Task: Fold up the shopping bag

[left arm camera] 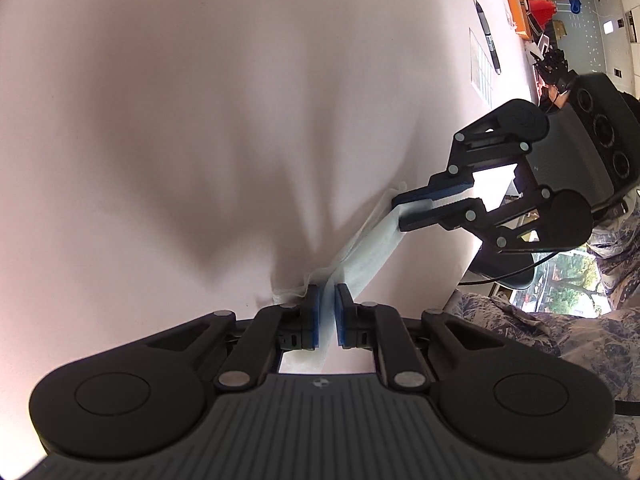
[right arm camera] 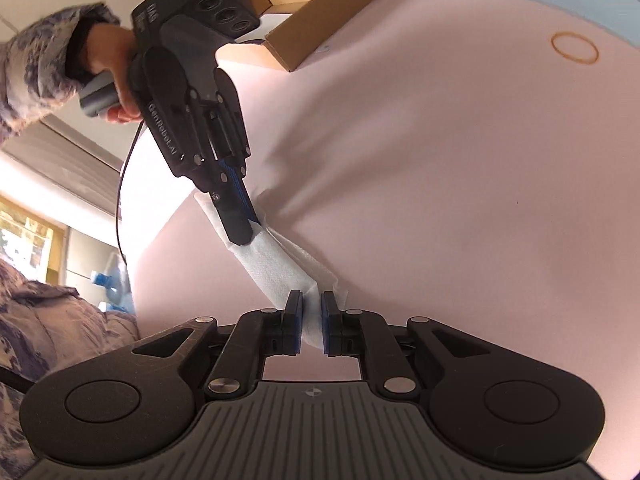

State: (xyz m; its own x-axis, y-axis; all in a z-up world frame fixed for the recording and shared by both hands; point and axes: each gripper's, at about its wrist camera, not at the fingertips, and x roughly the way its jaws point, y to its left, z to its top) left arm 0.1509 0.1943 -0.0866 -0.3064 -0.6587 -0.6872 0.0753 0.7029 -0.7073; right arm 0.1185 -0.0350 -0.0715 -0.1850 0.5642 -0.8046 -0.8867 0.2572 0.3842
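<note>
White shopping bag (left arm camera: 370,242), folded into a narrow strip, hangs stretched just above the pink bench (left arm camera: 200,100). Left claw (left arm camera: 329,316) pinches one end of it, and right claw (right arm camera: 311,322) pinches the other end tightly.

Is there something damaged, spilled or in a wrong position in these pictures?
Nothing looks damaged or spilled. The white bag is stretched as a creased, bunched strip between the left gripper and the right gripper, both shut on it, which suits folding. A loose rubber band lies alone on the pink table, harmless.
</note>
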